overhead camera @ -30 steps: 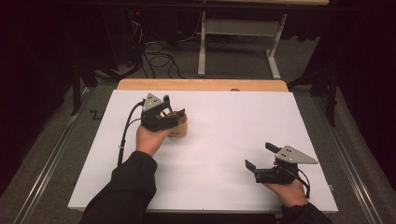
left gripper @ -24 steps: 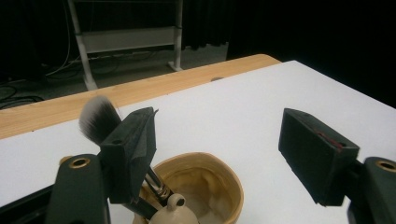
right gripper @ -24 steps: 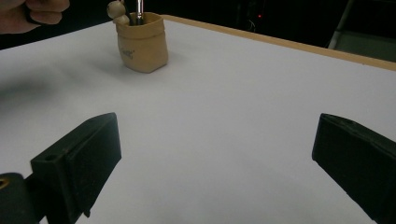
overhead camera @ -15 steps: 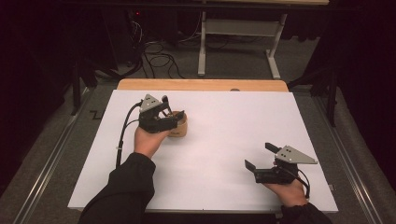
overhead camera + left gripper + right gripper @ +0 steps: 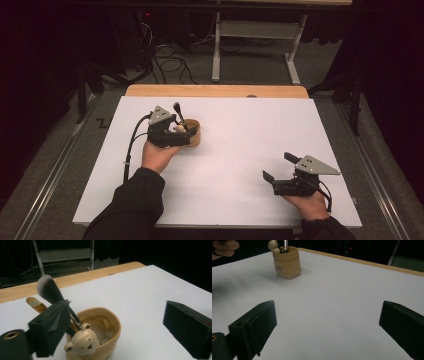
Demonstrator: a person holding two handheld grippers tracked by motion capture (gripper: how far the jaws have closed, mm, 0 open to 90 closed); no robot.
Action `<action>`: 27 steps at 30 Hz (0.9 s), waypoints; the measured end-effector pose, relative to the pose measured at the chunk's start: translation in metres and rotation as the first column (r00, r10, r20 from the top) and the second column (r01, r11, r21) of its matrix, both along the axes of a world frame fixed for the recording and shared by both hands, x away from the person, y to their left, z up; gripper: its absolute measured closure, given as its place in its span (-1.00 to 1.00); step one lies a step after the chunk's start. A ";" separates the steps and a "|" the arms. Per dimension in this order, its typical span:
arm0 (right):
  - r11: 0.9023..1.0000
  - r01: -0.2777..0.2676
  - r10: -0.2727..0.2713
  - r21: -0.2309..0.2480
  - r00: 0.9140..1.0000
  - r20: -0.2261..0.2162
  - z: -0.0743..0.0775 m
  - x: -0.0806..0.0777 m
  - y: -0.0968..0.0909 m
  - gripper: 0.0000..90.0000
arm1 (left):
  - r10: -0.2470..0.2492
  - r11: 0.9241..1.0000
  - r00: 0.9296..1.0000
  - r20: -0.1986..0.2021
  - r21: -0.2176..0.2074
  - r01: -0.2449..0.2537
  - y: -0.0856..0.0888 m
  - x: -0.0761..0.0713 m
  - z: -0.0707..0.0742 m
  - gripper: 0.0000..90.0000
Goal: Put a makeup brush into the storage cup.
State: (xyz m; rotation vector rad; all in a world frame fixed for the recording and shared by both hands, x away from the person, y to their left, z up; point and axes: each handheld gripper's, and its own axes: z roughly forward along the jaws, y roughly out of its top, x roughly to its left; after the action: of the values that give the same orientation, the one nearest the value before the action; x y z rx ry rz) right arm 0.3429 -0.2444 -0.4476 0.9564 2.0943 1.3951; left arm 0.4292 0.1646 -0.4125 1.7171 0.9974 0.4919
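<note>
At cup (image 5: 105, 340) | brush (image 5: 50, 291) upright, bristles up | left claw (image 5: 120, 325) open

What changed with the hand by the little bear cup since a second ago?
The left gripper has just been opening its jaws; in the left gripper view they stand wide apart around the tan ceramic bear-faced cup. The fluffy dark makeup brush with white tips now stands in the cup, leaning against one jaw, apparently let go. The cup, the white table sheet and the open right gripper stayed put.
</note>
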 end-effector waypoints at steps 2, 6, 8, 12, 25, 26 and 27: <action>1.000 -0.005 0.005 -0.006 1.000 0.001 0.000 0.000 0.001 -0.96 | -0.002 1.000 1.000 -0.001 0.005 0.002 0.000 -0.001 0.001 -0.88; 1.000 -0.006 0.006 -0.007 1.000 0.003 0.001 0.000 0.004 -0.96 | 0.000 1.000 1.000 0.003 0.010 0.000 0.000 -0.006 0.001 -0.98; 1.000 -0.010 0.010 -0.011 1.000 0.004 0.000 0.000 0.005 -0.96 | -0.003 1.000 1.000 0.002 0.008 0.003 0.001 -0.008 0.000 -1.00; 1.000 -0.013 0.013 -0.016 1.000 0.006 0.001 0.000 0.006 -0.96 | -0.002 1.000 1.000 -0.002 -0.006 0.002 0.005 -0.013 -0.002 -1.00; 1.000 -0.009 0.009 -0.016 1.000 0.004 0.001 -0.002 0.006 -0.96 | -0.009 1.000 1.000 0.000 0.003 0.009 0.021 -0.041 -0.010 -1.00; 1.000 -0.009 0.009 -0.017 1.000 0.004 0.001 -0.002 0.006 -0.96 | -0.009 1.000 1.000 0.005 0.009 0.009 0.022 -0.044 -0.010 -1.00; 1.000 -0.009 0.009 -0.018 1.000 0.005 0.000 -0.002 0.006 -0.96 | -0.012 1.000 1.000 0.008 0.012 0.011 0.023 -0.047 -0.010 -1.00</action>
State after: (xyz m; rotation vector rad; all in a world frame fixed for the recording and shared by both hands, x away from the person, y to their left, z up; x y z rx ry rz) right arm 0.3410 -0.2383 -0.4472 0.9370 2.1065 1.3790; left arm 0.3818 0.1874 -0.4227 1.7296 0.9804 0.4976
